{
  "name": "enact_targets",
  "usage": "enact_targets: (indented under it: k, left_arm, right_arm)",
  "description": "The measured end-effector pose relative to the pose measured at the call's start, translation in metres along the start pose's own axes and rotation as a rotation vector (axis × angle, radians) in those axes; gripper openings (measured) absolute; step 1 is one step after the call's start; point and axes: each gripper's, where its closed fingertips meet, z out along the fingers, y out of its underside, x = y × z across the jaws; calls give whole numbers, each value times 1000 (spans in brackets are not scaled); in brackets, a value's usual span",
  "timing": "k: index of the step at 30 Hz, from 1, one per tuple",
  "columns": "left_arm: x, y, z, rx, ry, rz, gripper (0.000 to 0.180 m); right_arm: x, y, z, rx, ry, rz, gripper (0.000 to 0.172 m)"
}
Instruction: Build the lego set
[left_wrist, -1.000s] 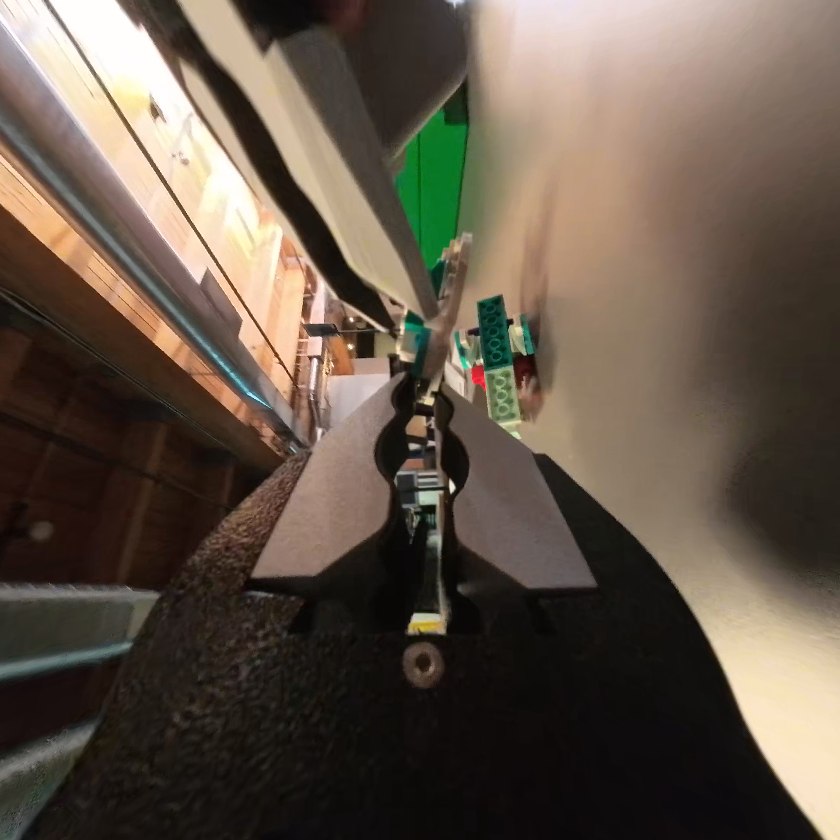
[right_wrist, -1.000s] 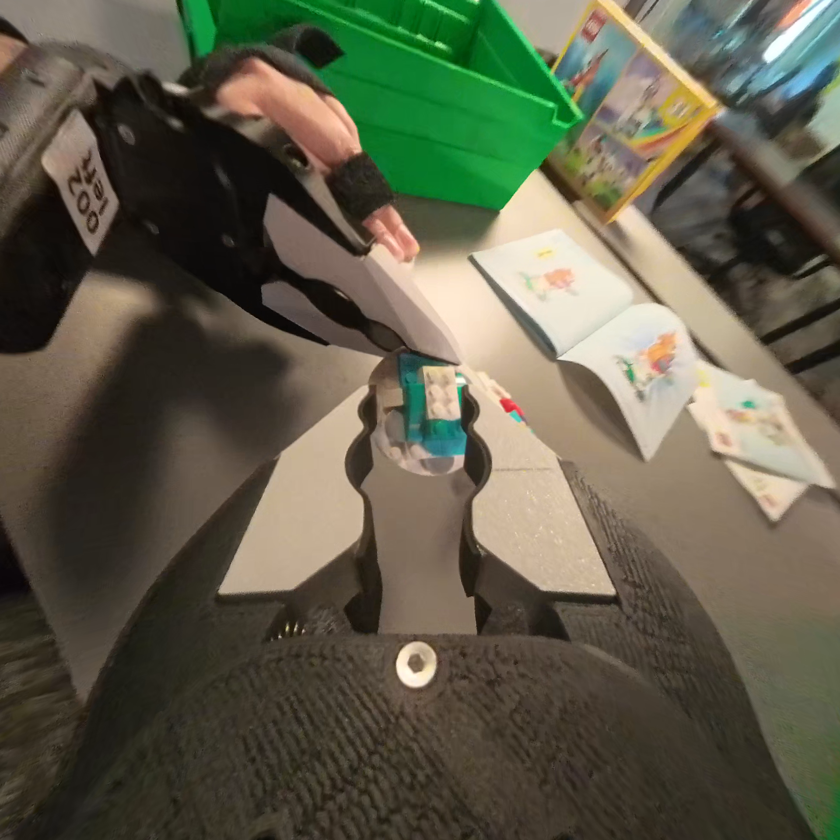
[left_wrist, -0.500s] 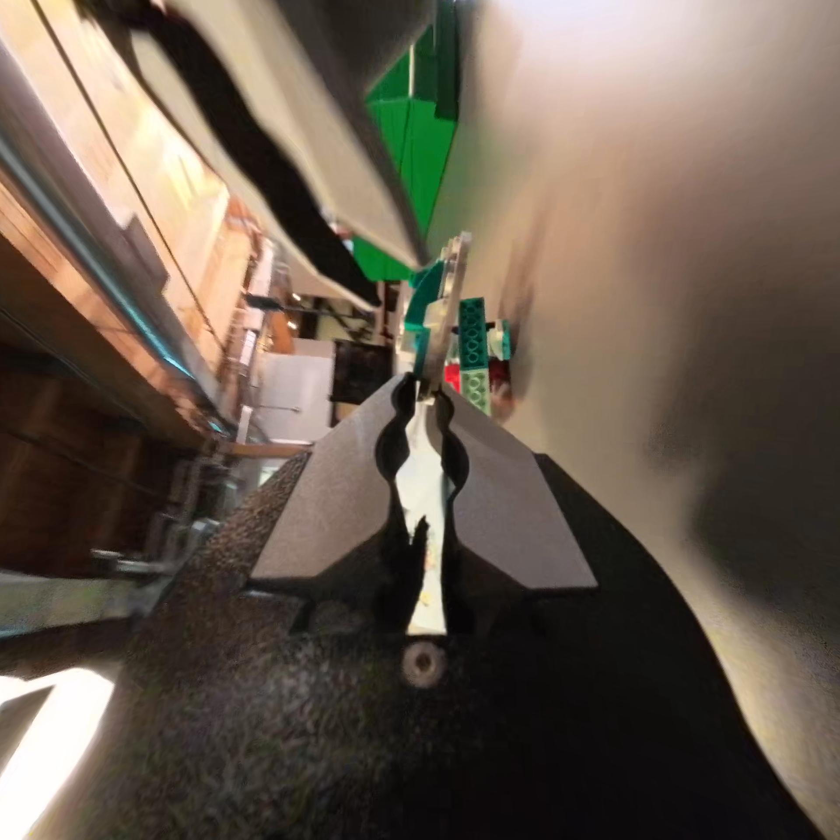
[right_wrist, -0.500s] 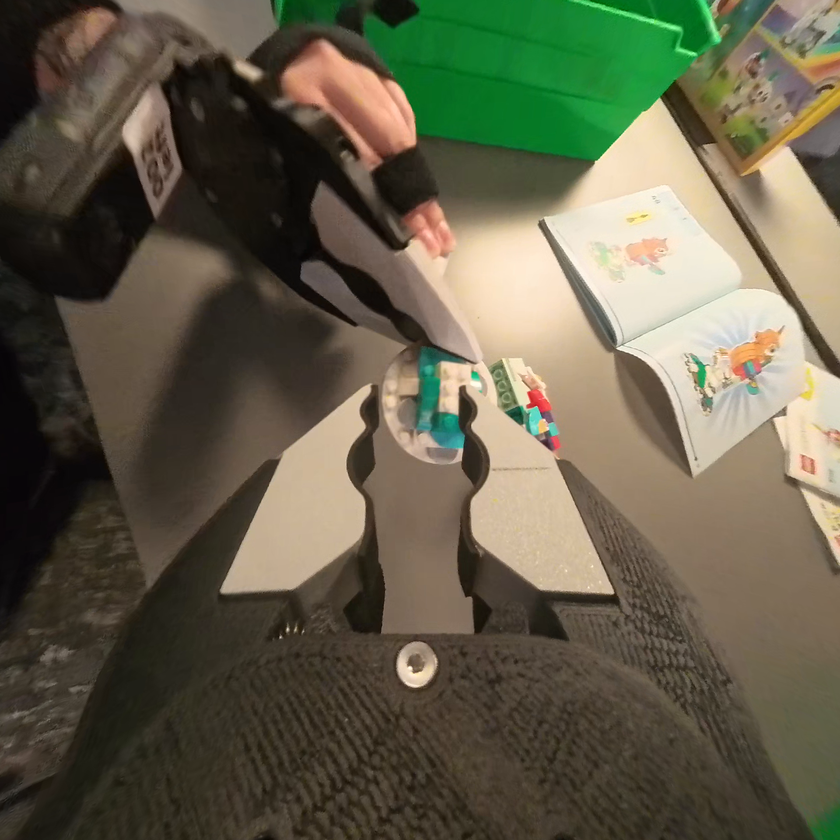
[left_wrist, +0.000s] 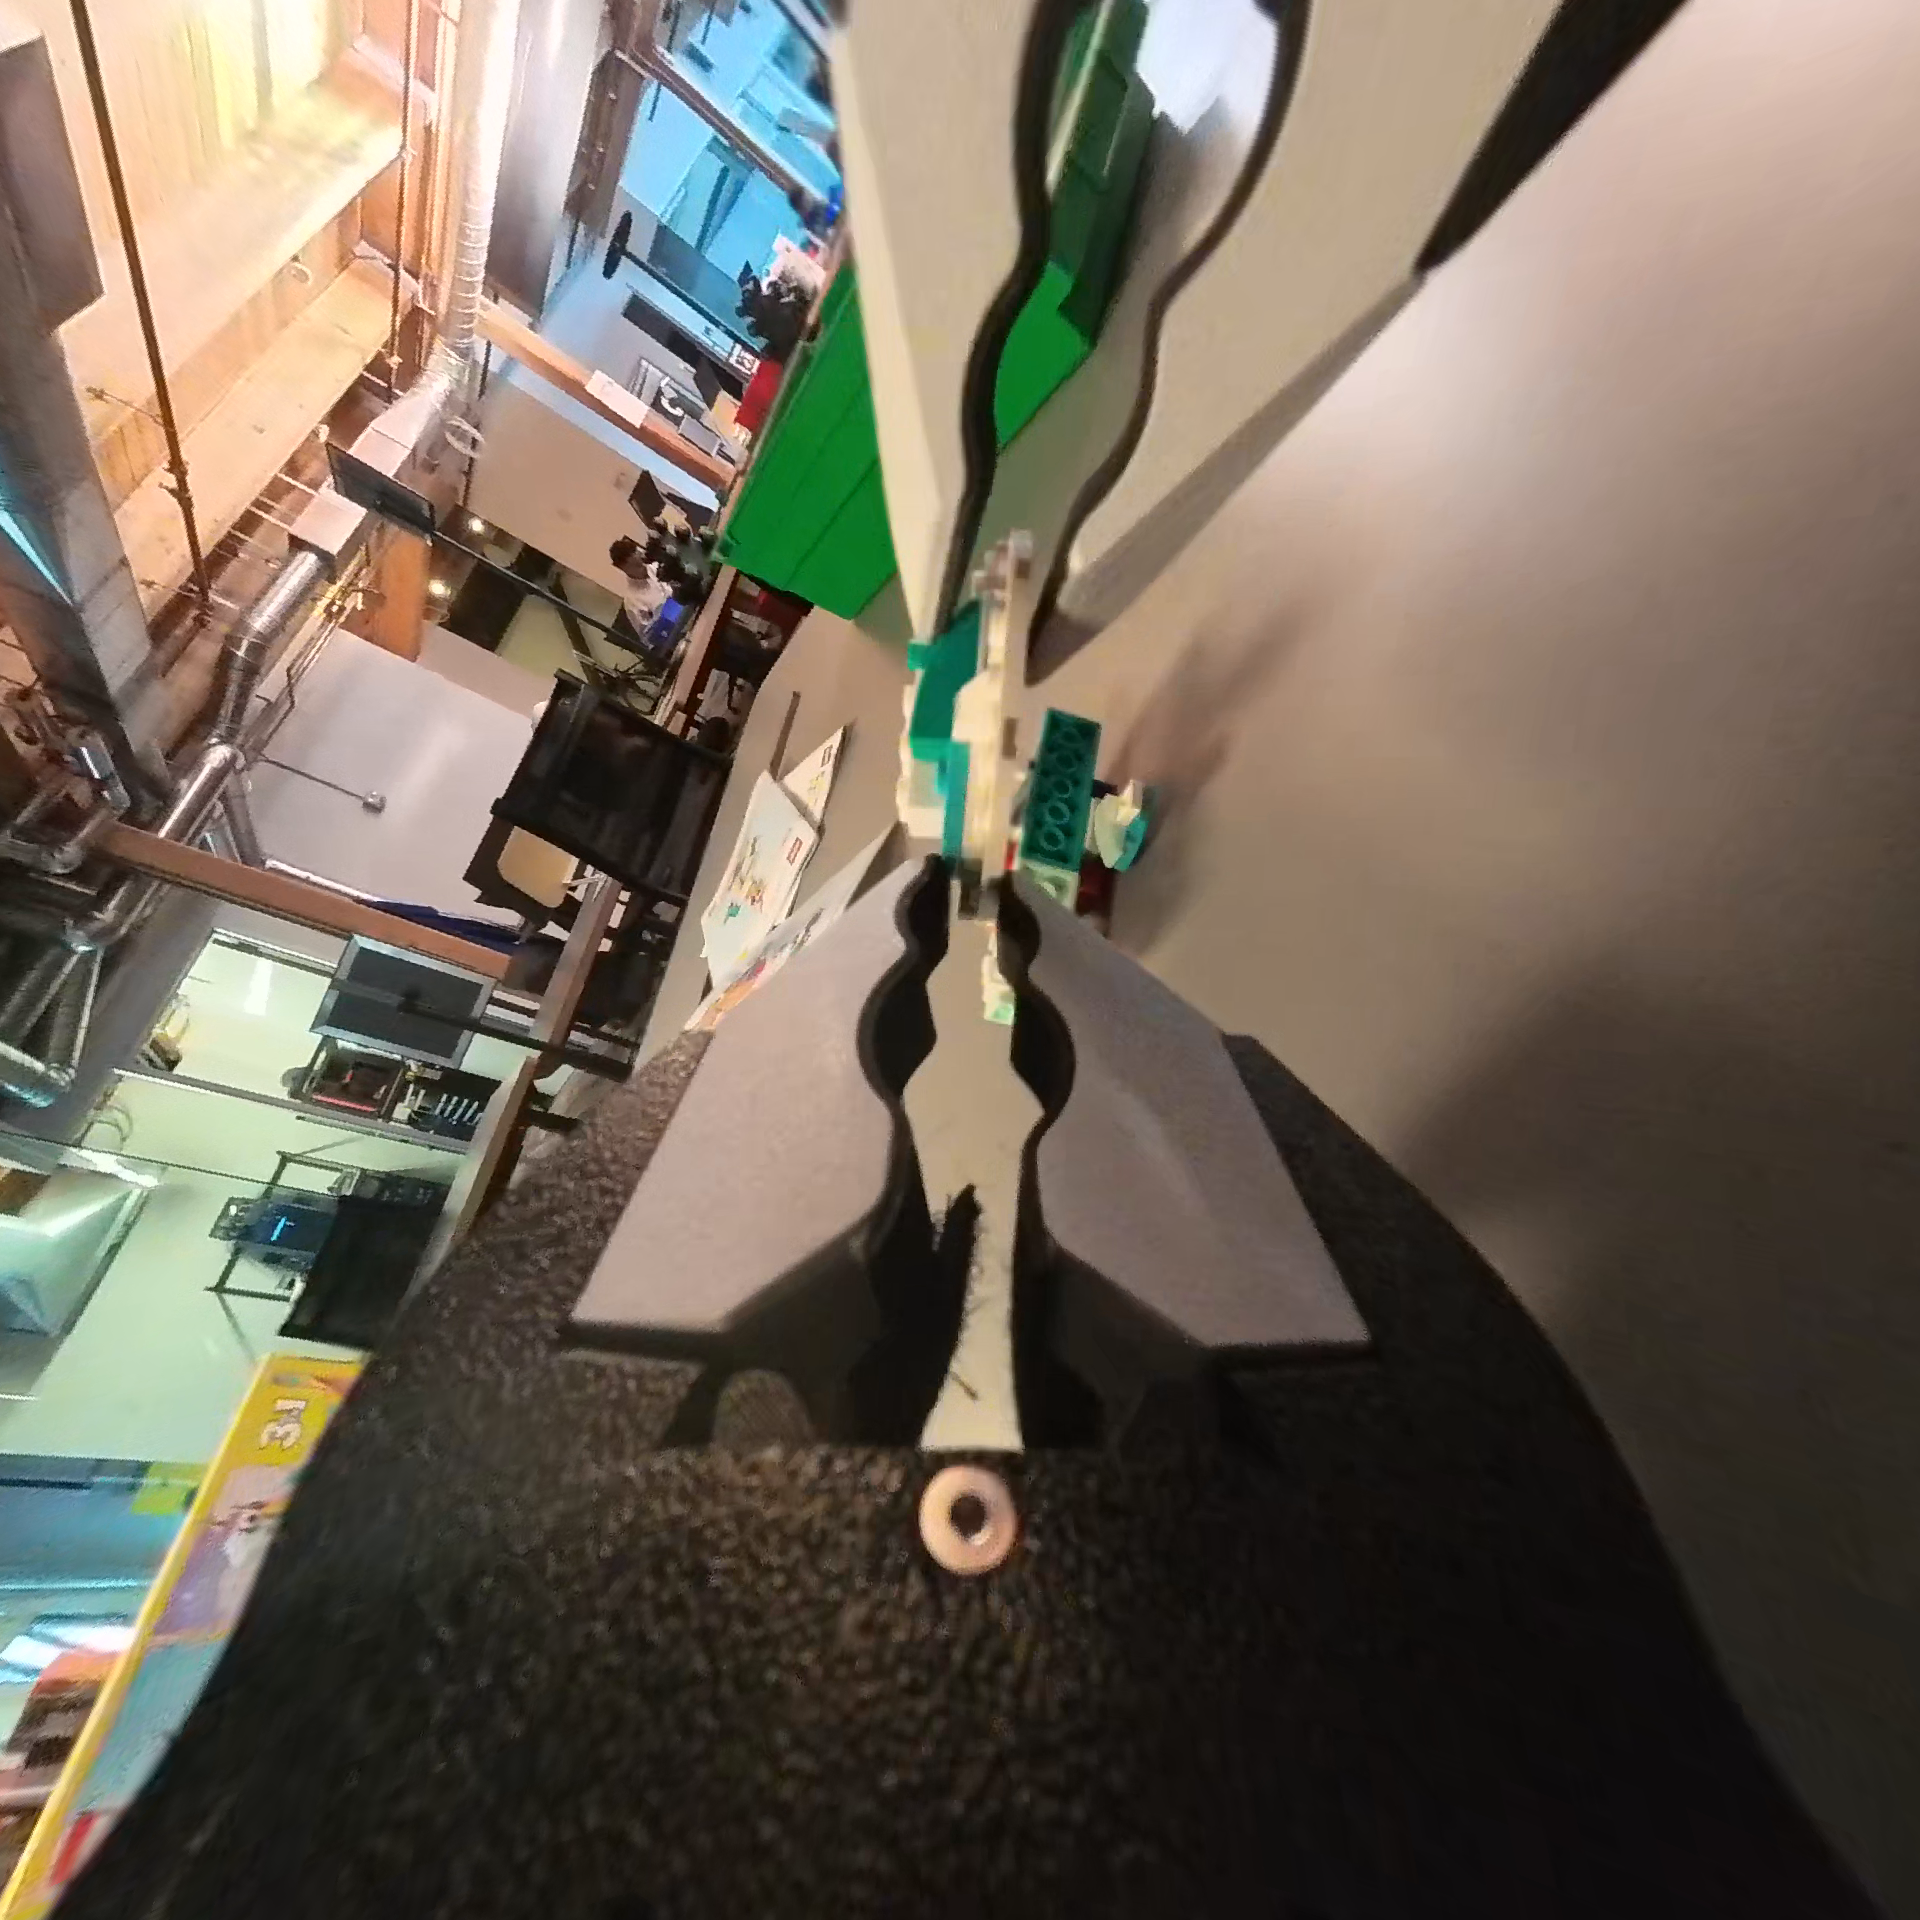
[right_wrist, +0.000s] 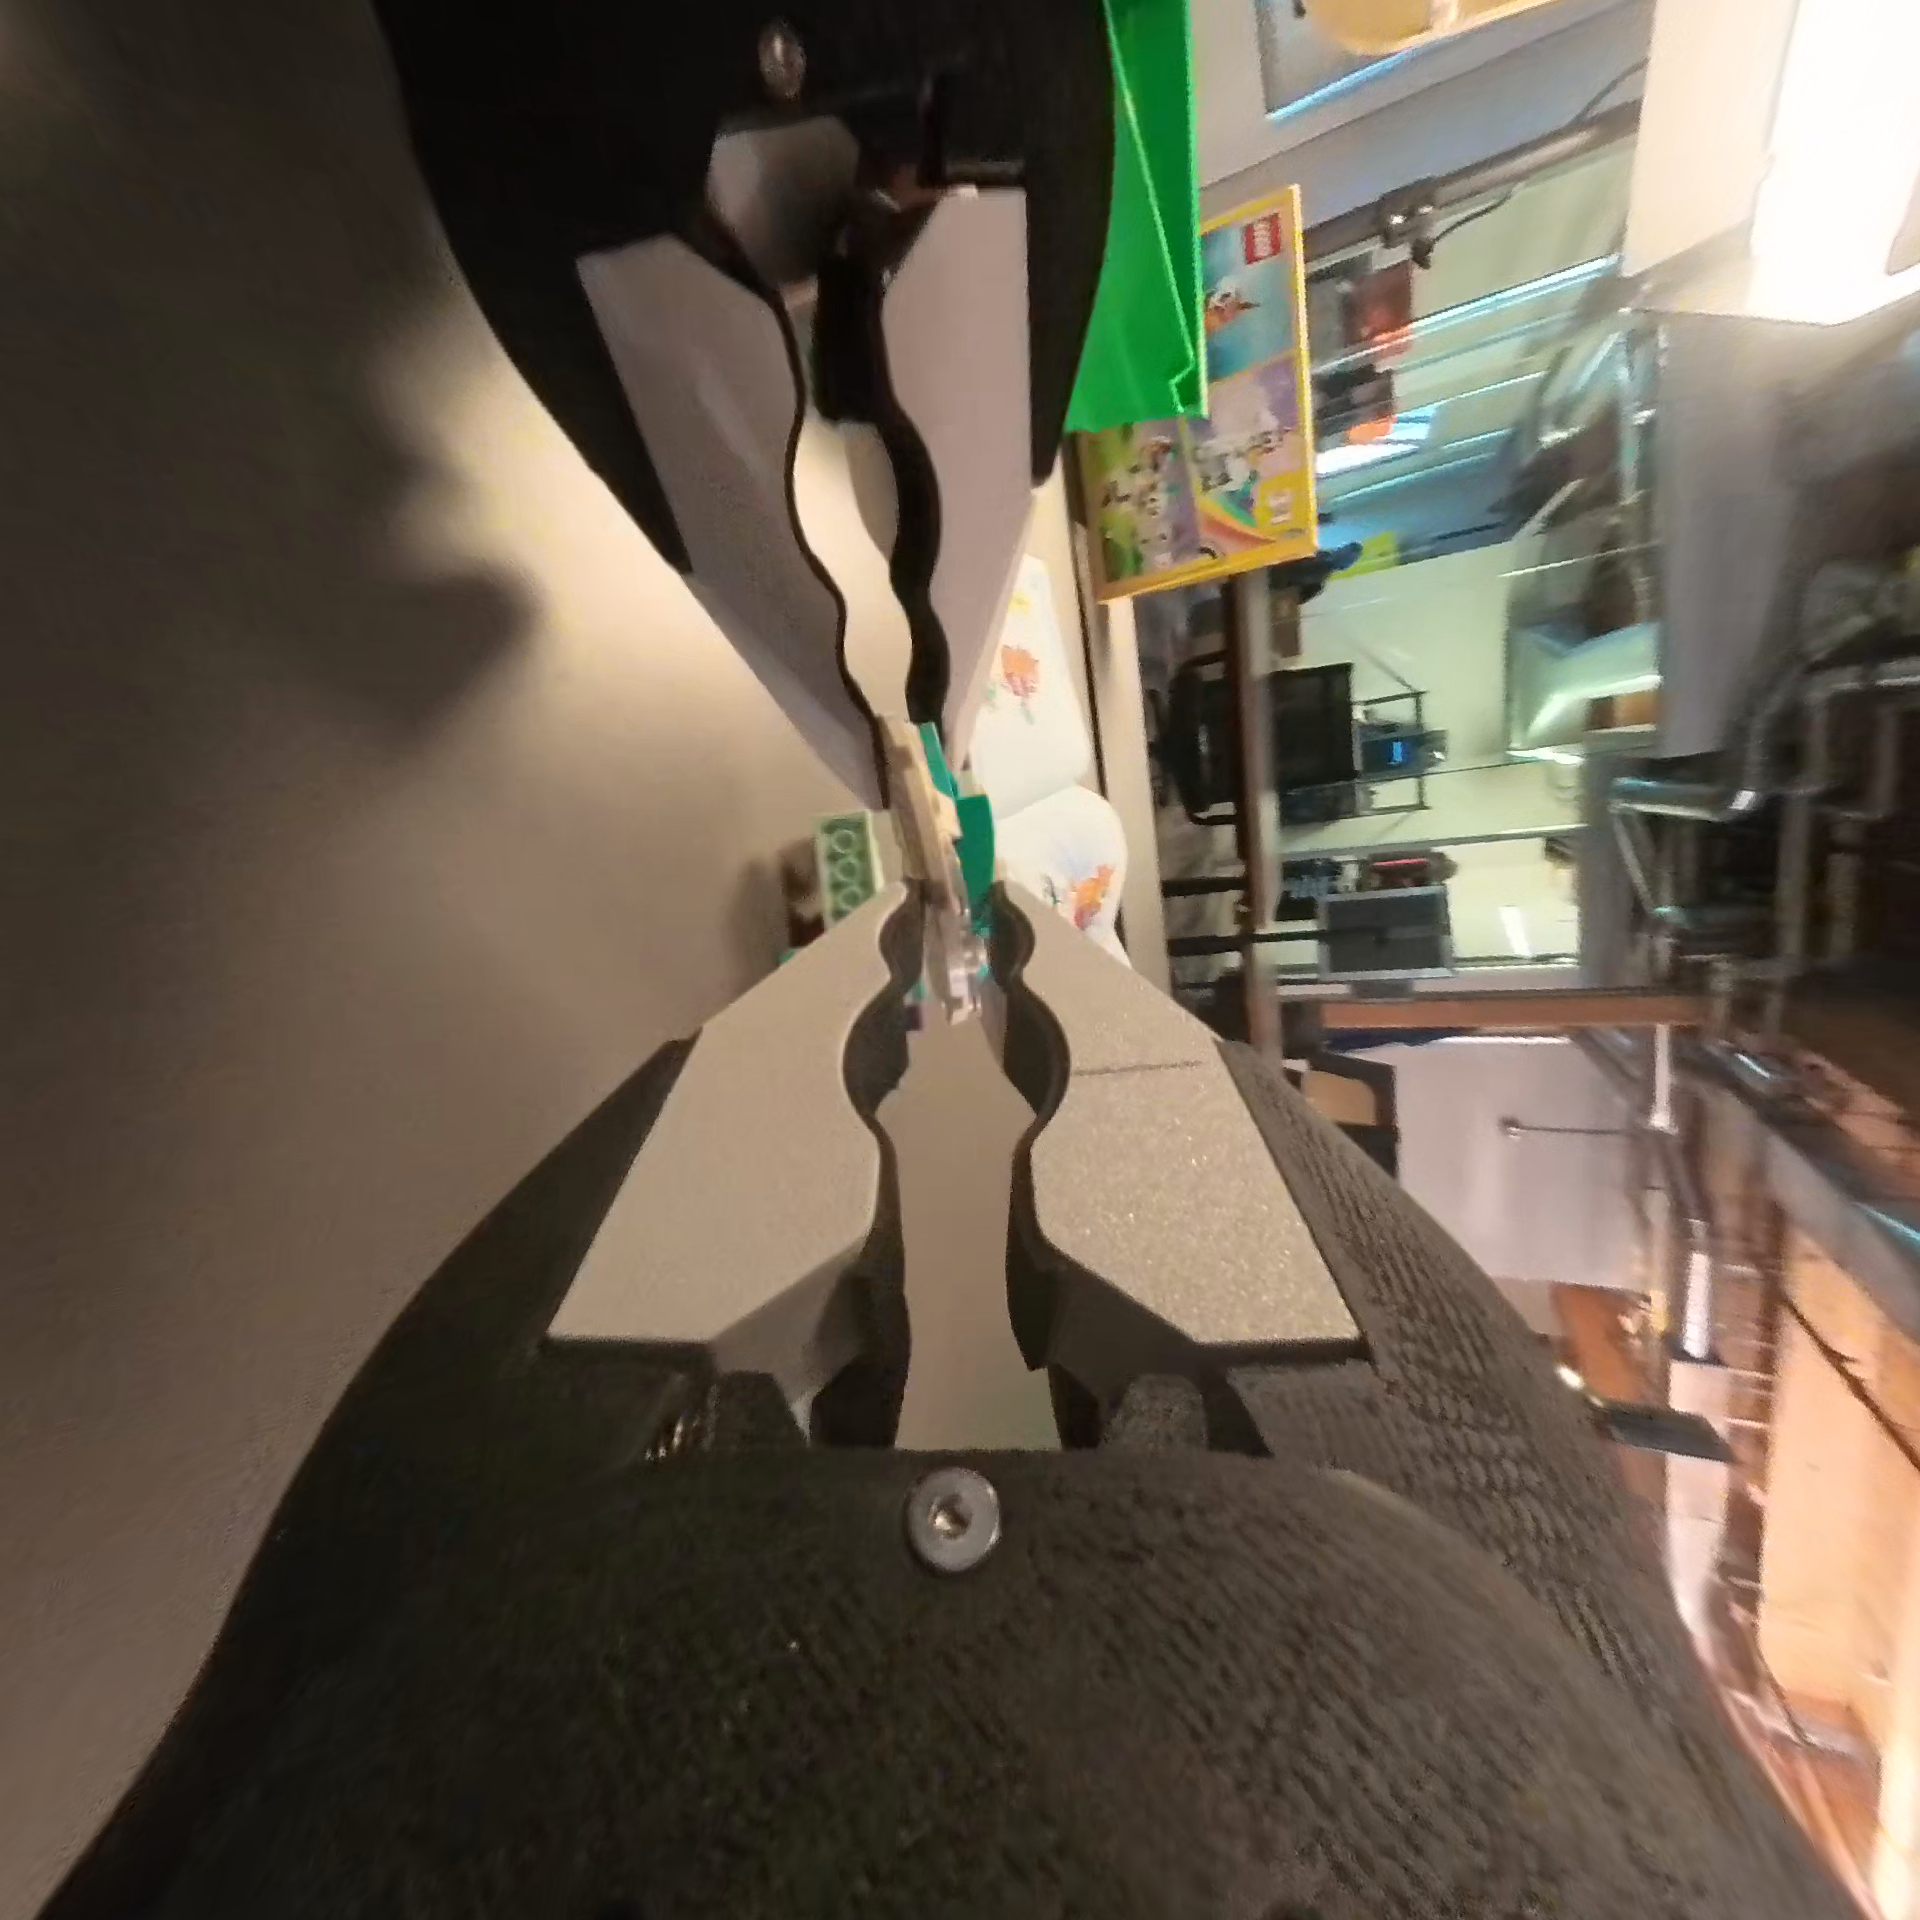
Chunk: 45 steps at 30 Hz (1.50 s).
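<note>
We saw a wide, plain grey surface (left_wrist: 1558, 935) filling one side of both views, which were rolled sideways. On it stood a bright green plastic bin (left_wrist: 821, 457), and beside the bin a yellow-edged cardboard toy box (right_wrist: 1226, 416) with colourful pictures. Open white paper instruction booklets (right_wrist: 1049, 727) with small coloured drawings lay farther along the surface.

Above the surface we held the two tools tip to tip. The left tongs (left_wrist: 977, 894), with grey fingers and wavy black pads on a black textured body, were clamped on one edge of a small build of white and teal plastic bricks on a thin round pale plate (left_wrist: 971, 758). The right tongs (right_wrist: 951, 925), of the same make, were closed on the opposite edge of that same build, the clear rim of the plate sitting between their pads. So the build hung in the air between the two tools, pinched from both ends and clear of the surface.

Just beyond it, resting on the surface, we saw a small cluster of loose bricks (left_wrist: 1070, 810): a dark teal studded brick, a light green one, a dark red piece and a little white and teal piece.
</note>
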Motion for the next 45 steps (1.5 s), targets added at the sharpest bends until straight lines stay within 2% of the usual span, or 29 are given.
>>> enact_targets:
  k: [3,6,9,12,15,18,20,24,26,28,30,33,35,37,39,45]
  left_arm:
    - [-15,-9,-4,83,-51,-140,8]
    - [-28,-21,-11,215,4,-481,25]
    - [-43,-27,-20,351,109,-849,52]
    - [-49,-35,-27,480,301,-1206,73]
    - [-49,-46,-34,599,522,-1467,68]
    - [-45,-56,-41,677,691,-1576,41]
    - [-43,-60,-44,697,751,-1601,19]
    - [-44,-58,-45,712,764,-1623,13]
    - [-44,-52,-40,676,663,-1557,9]
    - [-42,-44,-33,576,524,-1402,7]
    - [-43,-36,-29,490,369,-1228,7]
    - [-45,-29,-25,421,226,-1041,6]
    - [-42,-25,-22,359,155,-914,6]
    - [-38,-27,-20,340,133,-827,6]
    - [-35,-28,-18,323,124,-794,6]
    - [-31,-25,-17,315,154,-815,6]
  right_arm:
    - [12,6,0,-1,99,2,10]
    - [30,10,-5,21,223,17,9]
    - [42,10,-10,49,325,-5,9]
    - [49,2,-17,90,417,-65,9]
    - [52,-14,-24,142,491,-193,9]
    - [50,-27,-28,168,535,-317,9]
    - [47,-32,-29,177,542,-367,9]
    - [45,-31,-27,165,536,-429,9]
    - [39,-24,-19,169,443,-364,15]
    - [28,-18,-13,204,282,-137,22]
    - [28,-16,-10,231,159,201,29]
    - [31,-8,0,191,38,646,33]
    - [35,-10,1,215,3,856,35]
    - [39,-12,1,237,-4,965,33]
    - [38,-14,2,226,-3,944,34]
    - [28,-11,6,143,48,694,38]
